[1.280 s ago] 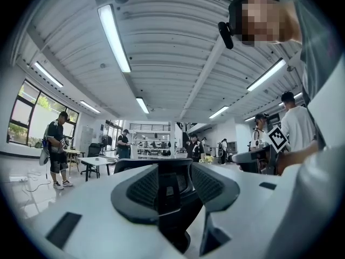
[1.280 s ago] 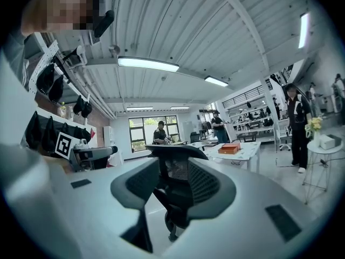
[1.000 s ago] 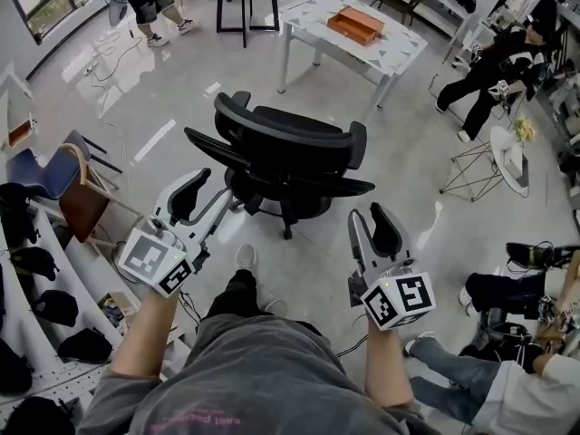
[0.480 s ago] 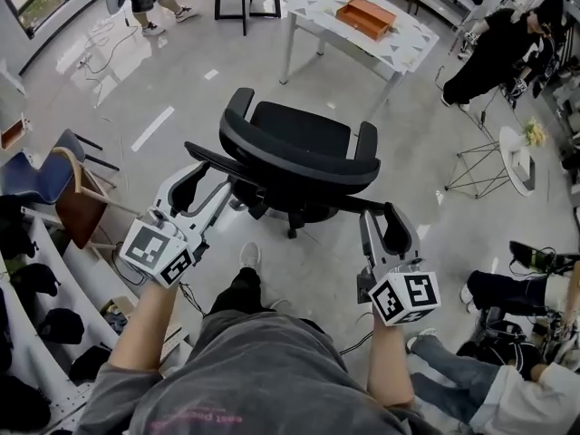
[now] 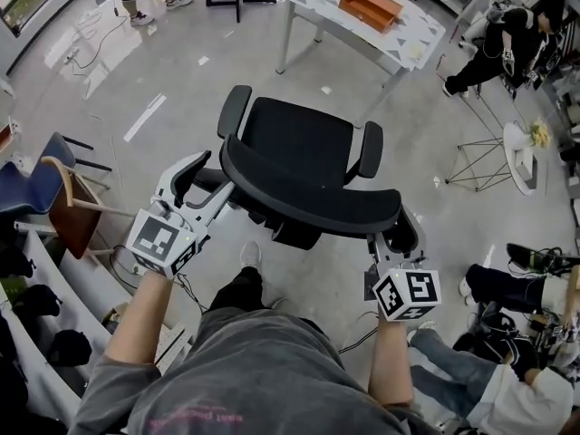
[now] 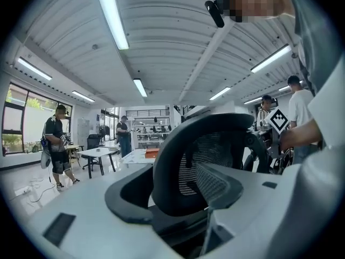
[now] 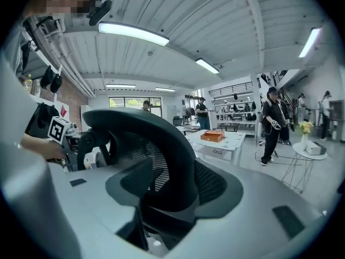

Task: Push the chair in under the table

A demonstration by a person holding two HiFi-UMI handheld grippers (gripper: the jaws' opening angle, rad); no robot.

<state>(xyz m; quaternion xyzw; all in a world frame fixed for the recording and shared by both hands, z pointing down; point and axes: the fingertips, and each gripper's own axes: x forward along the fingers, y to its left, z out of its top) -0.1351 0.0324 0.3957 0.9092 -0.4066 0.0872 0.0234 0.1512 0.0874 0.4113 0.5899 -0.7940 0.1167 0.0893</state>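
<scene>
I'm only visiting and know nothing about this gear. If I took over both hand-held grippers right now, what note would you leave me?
Left hand-held gripper: open. Its jaws have just been opening, with the left end of the backrest between them, not clamped.
Right hand-held gripper: the same, at the backrest's right end.
Chair: right in front of you, seat toward the table, with open floor between them.
Done: both grippers brought up to the backrest.
Left: probably grip or press on the backrest, then roll the chair in under the table.
</scene>
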